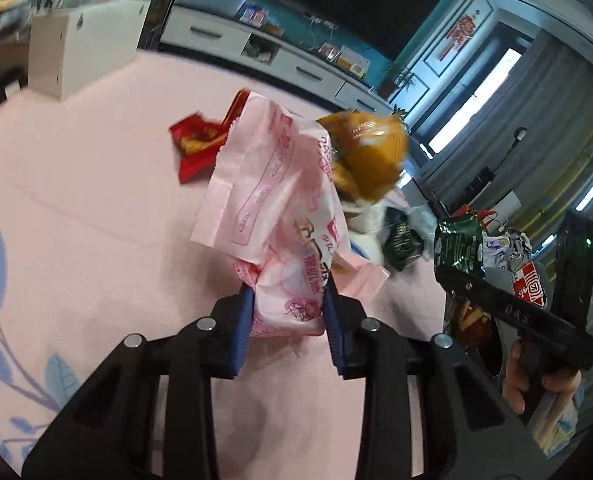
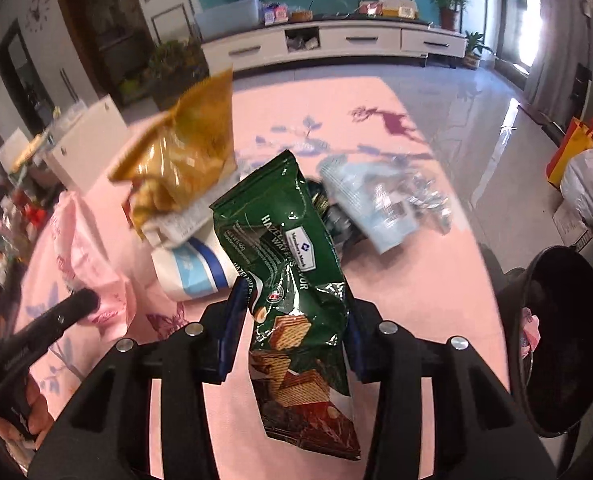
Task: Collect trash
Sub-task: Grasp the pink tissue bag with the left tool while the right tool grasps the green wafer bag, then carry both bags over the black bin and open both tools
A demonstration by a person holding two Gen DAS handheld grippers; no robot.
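My left gripper (image 1: 288,300) is shut on a crumpled pink wrapper (image 1: 280,208), held up off the pink mat (image 1: 76,220). My right gripper (image 2: 296,308) is shut on a green hazelnut wafer bag (image 2: 292,248), also lifted. Each gripper appears in the other's view: the right one with its green bag (image 1: 458,246), the left one's fingertip (image 2: 84,304) by the pink wrapper (image 2: 84,248). On the mat lie a blurred yellow snack bag (image 2: 184,164), a red wrapper (image 1: 194,144), a light blue packet (image 2: 372,208) and a white-and-blue cup (image 2: 194,268).
A black bin (image 2: 564,344) stands at the right edge of the mat, with something pink inside. A white box (image 1: 80,52) sits at the mat's far left corner. A white TV cabinet (image 2: 336,44) runs along the back wall. Bags (image 2: 584,160) stand on the floor at far right.
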